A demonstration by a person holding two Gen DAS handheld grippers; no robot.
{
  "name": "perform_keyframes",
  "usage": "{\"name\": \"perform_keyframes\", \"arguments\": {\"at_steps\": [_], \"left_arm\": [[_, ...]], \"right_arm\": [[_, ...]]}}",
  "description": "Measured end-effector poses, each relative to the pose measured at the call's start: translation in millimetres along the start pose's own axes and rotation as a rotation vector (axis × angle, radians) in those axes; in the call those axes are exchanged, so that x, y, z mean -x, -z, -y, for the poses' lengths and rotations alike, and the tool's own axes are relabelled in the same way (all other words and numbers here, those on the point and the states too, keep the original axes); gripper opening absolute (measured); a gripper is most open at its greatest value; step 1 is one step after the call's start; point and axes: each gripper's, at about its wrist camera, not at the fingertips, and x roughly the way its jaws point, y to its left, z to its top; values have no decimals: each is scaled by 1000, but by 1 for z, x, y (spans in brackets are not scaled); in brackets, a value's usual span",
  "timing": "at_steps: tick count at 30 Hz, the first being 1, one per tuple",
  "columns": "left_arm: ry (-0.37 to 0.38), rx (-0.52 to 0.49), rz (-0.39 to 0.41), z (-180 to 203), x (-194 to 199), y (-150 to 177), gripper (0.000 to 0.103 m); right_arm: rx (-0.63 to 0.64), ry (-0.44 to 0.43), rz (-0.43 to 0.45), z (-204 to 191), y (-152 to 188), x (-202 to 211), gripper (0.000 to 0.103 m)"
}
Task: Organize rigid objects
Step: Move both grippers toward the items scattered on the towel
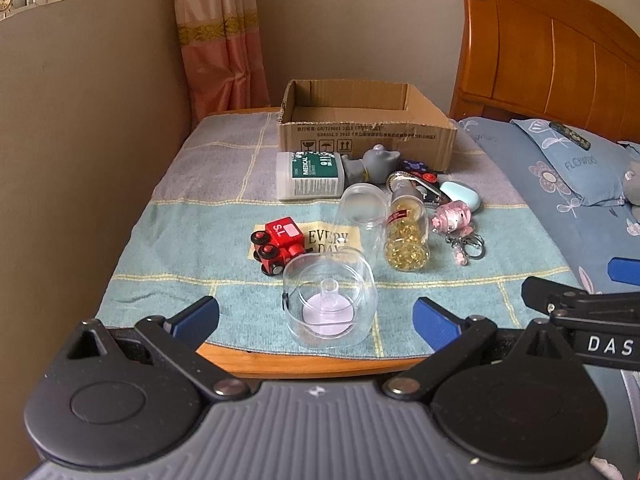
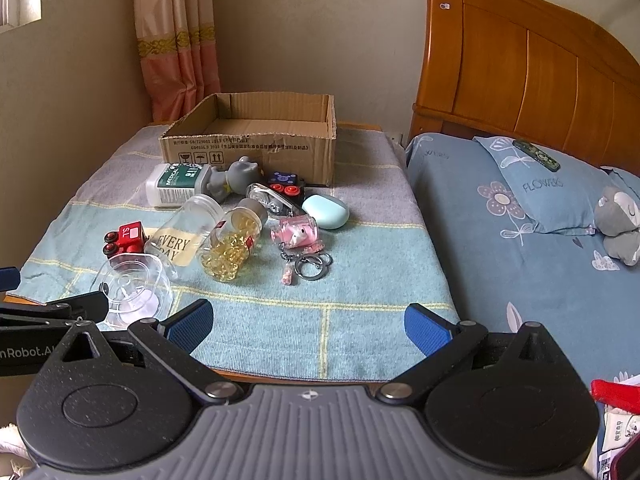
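Small objects lie on a cloth-covered table in front of an empty cardboard box [image 1: 366, 128] [image 2: 256, 138]. A clear plastic tub [image 1: 330, 304] [image 2: 134, 292] lies nearest, between my left gripper's [image 1: 316, 316] open fingers. Behind it are a red toy train [image 1: 278, 246] [image 2: 126, 238], a clear jar [image 1: 360, 210] [image 2: 186, 226], a bottle of yellow capsules [image 1: 406, 236] [image 2: 232, 246], a white medical bottle [image 1: 310, 176] [image 2: 176, 184], a grey toy [image 1: 372, 164] [image 2: 236, 178], a pink keychain [image 1: 454, 220] [image 2: 298, 236] and a mint case [image 1: 460, 194] [image 2: 326, 206]. My right gripper [image 2: 310, 326] is open and empty at the table's front edge.
A bed with blue flowered bedding [image 2: 520, 240] and a wooden headboard [image 2: 520, 60] stands right of the table. A grey plush [image 2: 618, 222] and a remote [image 2: 536, 154] lie on it. A wall and curtain [image 1: 220, 40] stand at left and behind.
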Motion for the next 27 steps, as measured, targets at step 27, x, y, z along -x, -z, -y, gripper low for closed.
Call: {"name": "perform_keyframes", "arguments": {"at_steps": [27], "left_arm": [[151,-98,60,-13,-19,-9,102]], "right_arm": [[36,-42,-6,0,-7,-20,103]]}}
